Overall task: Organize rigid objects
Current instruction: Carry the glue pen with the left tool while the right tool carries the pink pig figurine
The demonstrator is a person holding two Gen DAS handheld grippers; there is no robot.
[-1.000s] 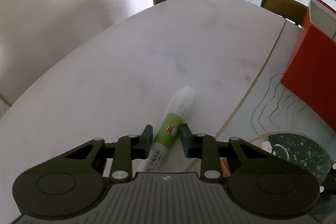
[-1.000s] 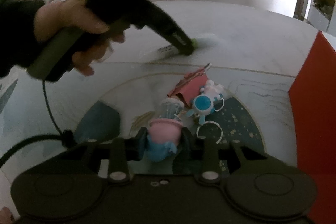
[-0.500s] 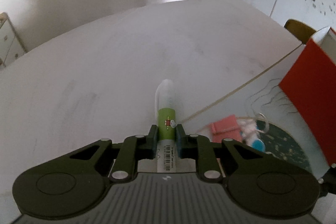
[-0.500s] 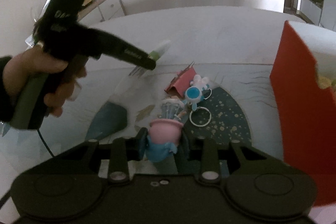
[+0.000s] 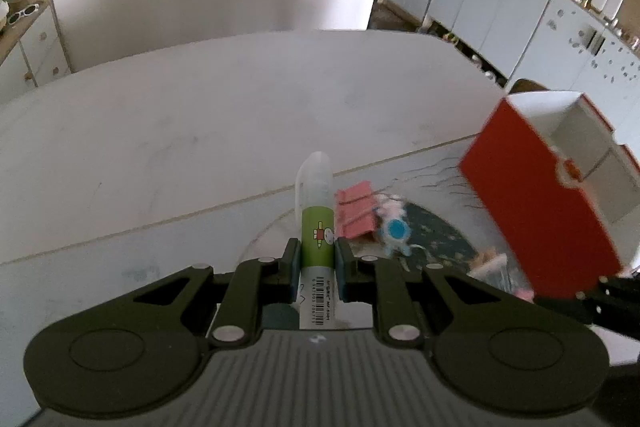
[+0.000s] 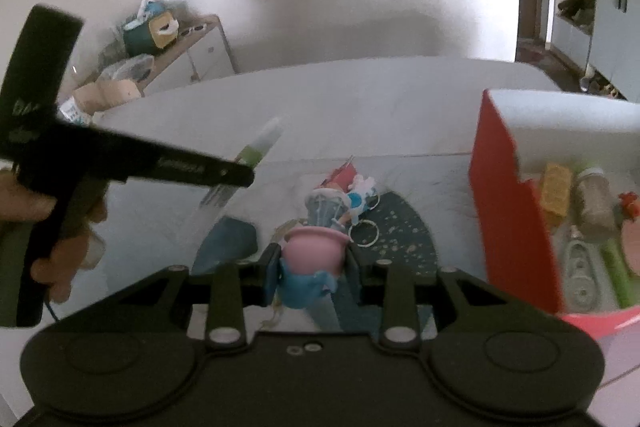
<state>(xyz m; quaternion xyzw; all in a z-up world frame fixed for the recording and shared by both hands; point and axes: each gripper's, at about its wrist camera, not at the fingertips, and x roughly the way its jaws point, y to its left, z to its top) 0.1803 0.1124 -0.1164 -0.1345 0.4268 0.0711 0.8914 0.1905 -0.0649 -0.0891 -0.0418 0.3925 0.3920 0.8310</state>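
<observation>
Item 1: left gripper. We have it closed on a green-labelled tube, gripped at the label, clear cap pointing forward and barcode end trailing back between the fingers. The tube is off the table.

Item 2: right gripper. We have it closed on a pink and blue toy figure, held above the patterned mat.

Item 3: red box. It stands open on the right of the mat, and several things already lie inside; we cannot name them with certainty.

Item 4: loose goods on the mat: a pink clip, a small blue and white toy, a metal ring.

Handling note, as we judge it: both held pieces are bound for the box. We should take 1 hand in at a time so the grippers do not meet over the opening, clear the red wall before lowering, turn the long tube to lie along a free stretch inside, and open only once each piece is low.
</observation>
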